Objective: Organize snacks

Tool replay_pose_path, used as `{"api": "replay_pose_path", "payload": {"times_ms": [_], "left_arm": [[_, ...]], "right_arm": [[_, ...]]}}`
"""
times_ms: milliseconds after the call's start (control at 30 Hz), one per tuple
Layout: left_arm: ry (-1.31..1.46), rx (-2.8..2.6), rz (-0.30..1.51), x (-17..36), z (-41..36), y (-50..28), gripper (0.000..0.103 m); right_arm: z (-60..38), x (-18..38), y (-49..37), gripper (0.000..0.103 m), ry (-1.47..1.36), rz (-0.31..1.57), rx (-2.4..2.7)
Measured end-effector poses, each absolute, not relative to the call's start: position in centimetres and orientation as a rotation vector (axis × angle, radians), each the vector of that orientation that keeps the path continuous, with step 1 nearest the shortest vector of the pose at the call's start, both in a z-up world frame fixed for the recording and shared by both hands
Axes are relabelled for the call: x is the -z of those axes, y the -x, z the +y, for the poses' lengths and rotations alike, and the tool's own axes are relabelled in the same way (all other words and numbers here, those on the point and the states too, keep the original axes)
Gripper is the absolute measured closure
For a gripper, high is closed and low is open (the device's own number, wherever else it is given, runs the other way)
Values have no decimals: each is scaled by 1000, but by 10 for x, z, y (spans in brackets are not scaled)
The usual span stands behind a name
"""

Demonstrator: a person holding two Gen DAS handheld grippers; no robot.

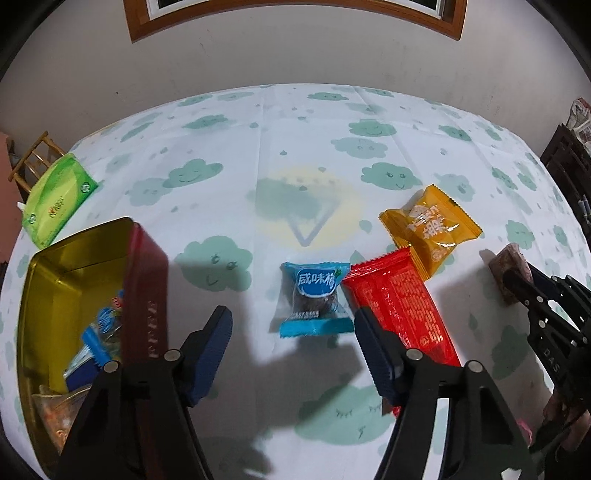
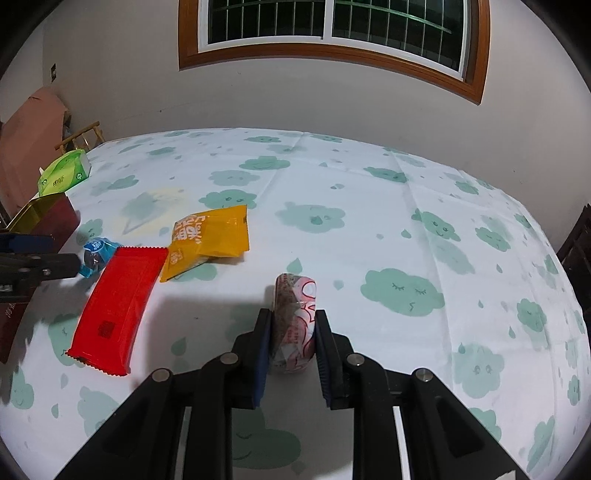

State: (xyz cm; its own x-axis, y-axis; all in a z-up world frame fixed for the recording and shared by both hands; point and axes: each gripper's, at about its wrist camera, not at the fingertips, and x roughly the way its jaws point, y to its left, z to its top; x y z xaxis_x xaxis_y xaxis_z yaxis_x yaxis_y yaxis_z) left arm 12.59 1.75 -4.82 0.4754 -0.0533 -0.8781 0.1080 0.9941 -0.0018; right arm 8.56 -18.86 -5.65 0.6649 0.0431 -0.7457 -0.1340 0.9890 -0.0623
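Observation:
A small blue-wrapped snack (image 1: 314, 299) lies on the cloud-print tablecloth (image 1: 280, 147), just ahead of and between the fingers of my left gripper (image 1: 295, 328). That gripper is open and its pads do not touch the snack. A red packet (image 1: 402, 310) lies beside its right finger, and a yellow packet (image 1: 428, 225) overlaps the red one's far end. The red tin (image 1: 144, 277) with a gold inside stands at the left and holds several snacks. My right gripper (image 2: 293, 317) is shut on a pink-and-white wrapped snack (image 2: 295, 291), low over the table.
A green tissue pack (image 1: 55, 199) lies at the far left corner of the table, with a wooden chair (image 1: 33, 155) behind it. Dark furniture (image 1: 569, 155) stands off the table's right side. A wall with a window (image 2: 332, 29) is behind the table.

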Motion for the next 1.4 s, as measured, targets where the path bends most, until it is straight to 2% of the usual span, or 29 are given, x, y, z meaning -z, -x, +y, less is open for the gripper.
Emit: {"api": "replay_pose_path", "payload": {"times_ms": [233,367,467,500,567,833,1400], "left_arm": [[-58,106,1089,58,15,-138,40],[-47,113,1102,62,15,-144,50],[-40,113,1117,66,16,-146,61],[-46,113,1109,65,15,-146,70],[-50,120,1108,65,15,-145,74],[-44,131,1096,60,17,-136,80],[-60,155,1082,40,16,-96,81]], "right_arm": [[-188,58,-88,79,104,846,-107],[-188,61,-90,79,99,860,-109],[-189,61,-90,79,89,863,-113],[-190,62,-89,79,88,863,-114],[-189,62,-90,79,85,865,-116],[-192,63,-91,79,72,873,-122],[-192,65,-92,79,77,886,-119]]}}
